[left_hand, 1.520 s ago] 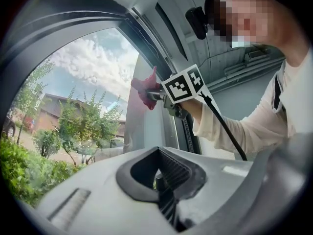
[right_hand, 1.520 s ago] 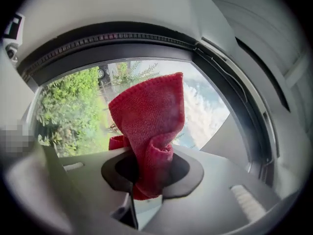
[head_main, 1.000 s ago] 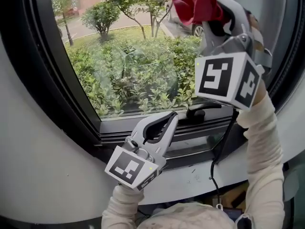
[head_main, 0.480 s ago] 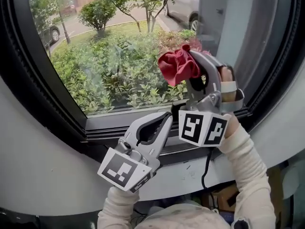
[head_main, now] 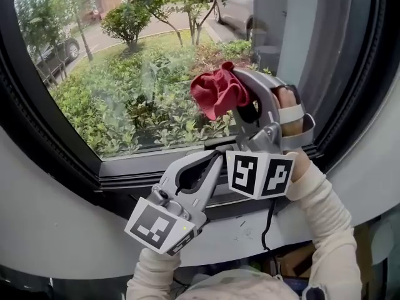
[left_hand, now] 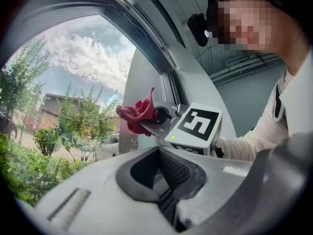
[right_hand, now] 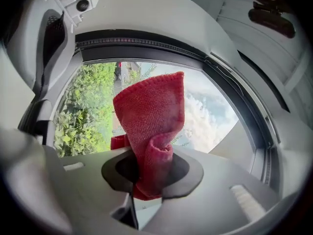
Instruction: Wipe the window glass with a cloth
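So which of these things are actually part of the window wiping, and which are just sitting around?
In use: cloth, glass, right tongs gripping the cloth.
Just there: left tongs, shut and empty; dangling cable; shrubs and car outside.

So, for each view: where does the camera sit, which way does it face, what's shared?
Head view: on the person's head, looking down at the window glass; left gripper, right gripper and sleeves show.
Left gripper view: along its shut jaws, toward the right gripper.
Right gripper view: along jaws shut on the cloth, toward the glass.
Shared: the cloth.
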`<state>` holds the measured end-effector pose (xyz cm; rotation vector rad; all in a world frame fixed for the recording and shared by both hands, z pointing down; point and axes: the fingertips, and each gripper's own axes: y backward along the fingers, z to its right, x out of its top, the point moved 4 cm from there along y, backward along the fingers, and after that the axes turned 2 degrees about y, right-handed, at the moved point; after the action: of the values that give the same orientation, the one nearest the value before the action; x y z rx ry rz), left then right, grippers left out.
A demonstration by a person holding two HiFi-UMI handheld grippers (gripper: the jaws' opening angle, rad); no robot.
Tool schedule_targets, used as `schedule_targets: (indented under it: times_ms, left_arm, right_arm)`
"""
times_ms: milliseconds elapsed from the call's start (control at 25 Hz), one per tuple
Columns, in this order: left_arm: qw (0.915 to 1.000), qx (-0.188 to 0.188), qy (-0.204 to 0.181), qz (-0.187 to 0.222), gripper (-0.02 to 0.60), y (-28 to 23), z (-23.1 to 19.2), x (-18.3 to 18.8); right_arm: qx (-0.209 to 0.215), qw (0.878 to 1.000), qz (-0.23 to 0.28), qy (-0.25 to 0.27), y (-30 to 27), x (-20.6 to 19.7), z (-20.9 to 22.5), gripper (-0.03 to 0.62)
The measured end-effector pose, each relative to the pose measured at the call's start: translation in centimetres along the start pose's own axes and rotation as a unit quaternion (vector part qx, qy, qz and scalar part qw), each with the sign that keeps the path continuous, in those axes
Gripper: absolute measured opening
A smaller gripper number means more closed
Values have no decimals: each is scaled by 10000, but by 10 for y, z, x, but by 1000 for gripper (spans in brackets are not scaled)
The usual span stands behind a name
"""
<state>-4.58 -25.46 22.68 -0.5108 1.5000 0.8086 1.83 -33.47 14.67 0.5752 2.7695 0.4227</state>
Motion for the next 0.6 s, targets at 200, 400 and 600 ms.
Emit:
schedule_targets:
  times_ms: [200,400,600]
  left_arm:
    - [10000,38,-57,41,0,-22,1,2]
    - [9999,65,-107,84,0,-42,3,13]
    - [9997,76,-194,112,0,-53,3,26]
  right_arm:
    - [-404,9991,123,102,-15,-9,58,115]
    - [-754,9962,242,367,-29,-9,117,117]
    - [-991,9937,228,477,-44,-7,162,117]
